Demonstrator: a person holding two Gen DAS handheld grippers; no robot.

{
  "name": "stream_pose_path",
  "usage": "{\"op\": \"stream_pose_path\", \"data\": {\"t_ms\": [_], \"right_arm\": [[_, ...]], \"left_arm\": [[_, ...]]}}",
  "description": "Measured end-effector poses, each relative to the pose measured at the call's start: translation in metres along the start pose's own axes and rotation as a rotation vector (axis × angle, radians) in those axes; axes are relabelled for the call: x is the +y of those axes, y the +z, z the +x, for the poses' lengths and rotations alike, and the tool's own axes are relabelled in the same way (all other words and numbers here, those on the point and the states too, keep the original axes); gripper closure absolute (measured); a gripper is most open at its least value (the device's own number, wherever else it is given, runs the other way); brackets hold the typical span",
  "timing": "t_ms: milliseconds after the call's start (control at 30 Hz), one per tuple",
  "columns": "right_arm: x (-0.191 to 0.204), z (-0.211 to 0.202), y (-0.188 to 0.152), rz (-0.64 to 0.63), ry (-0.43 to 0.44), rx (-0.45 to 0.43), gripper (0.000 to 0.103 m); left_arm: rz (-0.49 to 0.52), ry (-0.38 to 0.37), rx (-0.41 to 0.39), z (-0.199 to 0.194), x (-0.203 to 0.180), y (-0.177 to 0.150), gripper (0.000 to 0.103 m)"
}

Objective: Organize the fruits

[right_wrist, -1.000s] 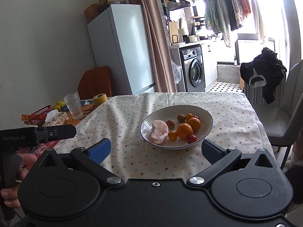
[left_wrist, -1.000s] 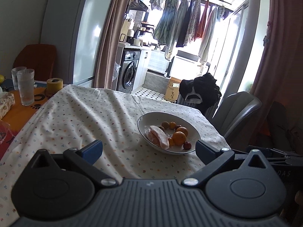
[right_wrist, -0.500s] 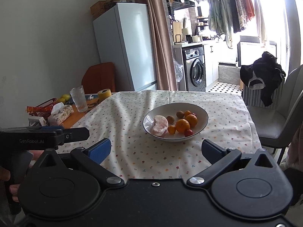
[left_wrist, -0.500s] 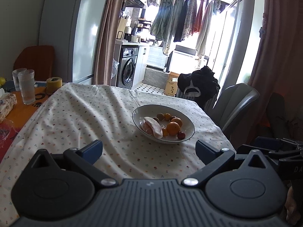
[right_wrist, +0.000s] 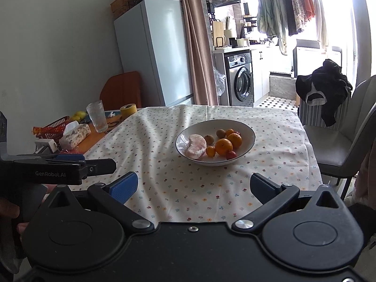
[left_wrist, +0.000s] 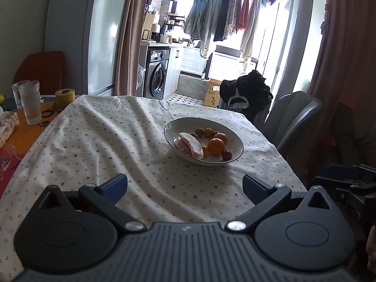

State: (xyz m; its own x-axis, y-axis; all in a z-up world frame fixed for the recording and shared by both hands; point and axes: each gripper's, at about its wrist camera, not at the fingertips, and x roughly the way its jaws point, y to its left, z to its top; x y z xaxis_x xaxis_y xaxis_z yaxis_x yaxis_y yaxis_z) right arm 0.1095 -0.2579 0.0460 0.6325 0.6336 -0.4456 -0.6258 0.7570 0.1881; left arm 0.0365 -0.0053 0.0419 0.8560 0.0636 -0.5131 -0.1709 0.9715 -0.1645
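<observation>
Right wrist alone shows the basket (right_wrist: 50, 127); each tool (left_wrist: 185, 186) (right_wrist: 192, 186) gapes empty before the bowl (right_wrist: 244, 148).

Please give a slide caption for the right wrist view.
Open right gripper faces a white ceramic bowl of fruit.

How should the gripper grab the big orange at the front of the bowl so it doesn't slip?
Probably from above. Close the open right gripper across the widest middle of the big round orange, fingers at its left and right. It sits low in the white ceramic bowl, with a small orange kumquat and small red fruit touching it, so sideways room looks tight.
</observation>
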Motion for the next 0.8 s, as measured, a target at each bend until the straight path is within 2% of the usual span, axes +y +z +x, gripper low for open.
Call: {"op": "stream_pose_path", "data": {"t_ms": [800], "right_arm": [[0.0021, 0.0008, -0.0004, -0.001, -0.004, 0.002, 0.000]], "left_arm": [[0.002, 0.000, -0.006, -0.0041, 0.0021, 0.0031, 0.000]]}}
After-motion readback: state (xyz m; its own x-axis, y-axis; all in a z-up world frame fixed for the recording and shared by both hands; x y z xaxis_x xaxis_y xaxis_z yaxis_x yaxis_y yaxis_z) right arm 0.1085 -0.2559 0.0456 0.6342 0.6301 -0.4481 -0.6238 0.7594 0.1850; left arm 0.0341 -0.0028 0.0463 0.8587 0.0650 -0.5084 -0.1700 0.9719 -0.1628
